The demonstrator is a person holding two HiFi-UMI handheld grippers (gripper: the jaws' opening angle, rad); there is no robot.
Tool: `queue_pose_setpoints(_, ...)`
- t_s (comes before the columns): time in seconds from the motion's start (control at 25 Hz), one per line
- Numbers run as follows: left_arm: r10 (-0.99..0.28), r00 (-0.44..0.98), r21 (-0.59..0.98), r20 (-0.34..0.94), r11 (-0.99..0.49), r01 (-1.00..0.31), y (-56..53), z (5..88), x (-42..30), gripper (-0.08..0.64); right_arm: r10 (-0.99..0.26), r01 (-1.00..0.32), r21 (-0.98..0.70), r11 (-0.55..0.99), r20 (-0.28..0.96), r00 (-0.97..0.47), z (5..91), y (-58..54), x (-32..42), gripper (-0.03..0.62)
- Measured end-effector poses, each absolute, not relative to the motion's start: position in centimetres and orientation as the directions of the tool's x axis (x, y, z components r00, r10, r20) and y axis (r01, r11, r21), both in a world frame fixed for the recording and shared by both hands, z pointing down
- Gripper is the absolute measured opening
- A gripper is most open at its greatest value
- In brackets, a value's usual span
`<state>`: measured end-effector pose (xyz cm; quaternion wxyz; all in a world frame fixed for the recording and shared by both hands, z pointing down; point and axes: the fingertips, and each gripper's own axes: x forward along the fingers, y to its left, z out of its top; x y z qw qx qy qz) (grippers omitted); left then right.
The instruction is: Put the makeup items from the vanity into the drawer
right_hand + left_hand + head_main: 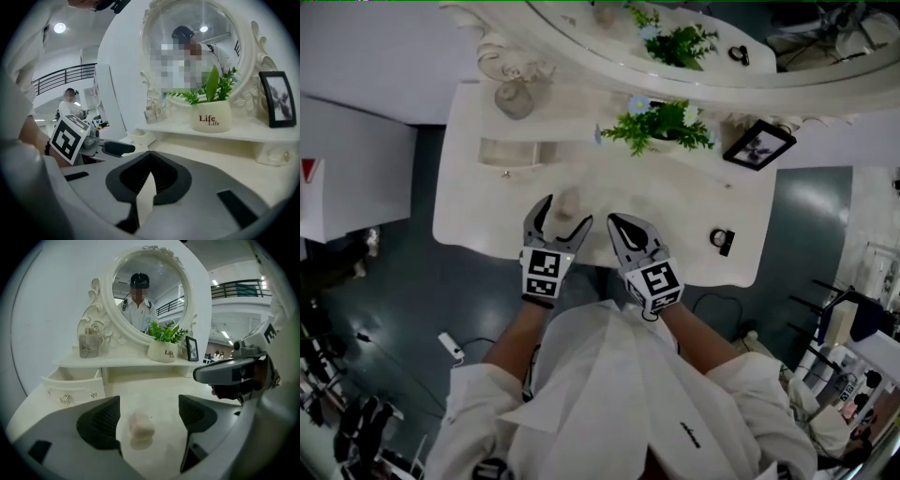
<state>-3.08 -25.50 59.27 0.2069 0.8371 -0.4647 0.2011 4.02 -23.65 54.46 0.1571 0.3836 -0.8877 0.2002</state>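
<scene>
your left gripper point(149, 408) spreads its fingers wide around the sponge point(140, 425) on the tabletop point(154, 383); your right gripper point(149, 174) has fingers together, empty.

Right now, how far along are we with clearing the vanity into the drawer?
Done: the drawer stands open, nothing visible inside. In hand: the left gripper is open with the beige sponge between its jaws, not yet gripped; the right gripper is shut and empty. Left: the sponge, the small black item, perhaps the perfume bottle.
</scene>
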Motion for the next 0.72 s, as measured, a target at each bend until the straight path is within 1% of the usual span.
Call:
queue_pose_setpoints(0.28, -0.686, 0.467, 0.170, 0.557, -0.457, -0.873, -25.9, 61.4, -2.6, 0.399, -0.598, -0.746, -0.273, 0.607, 0.461, -0.656, 57.5, -23.9, 3.6, 0.017)
queue_pose_setpoints(0.72, -0.665, 0.429, 0.148, 0.611, -0.437, -0.887, -26.1, 63.8, -3.2, 0.397, -0.560, -0.728, -0.277, 0.627, 0.489, -0.669, 60.1, -24.2, 1.8, 0.017)
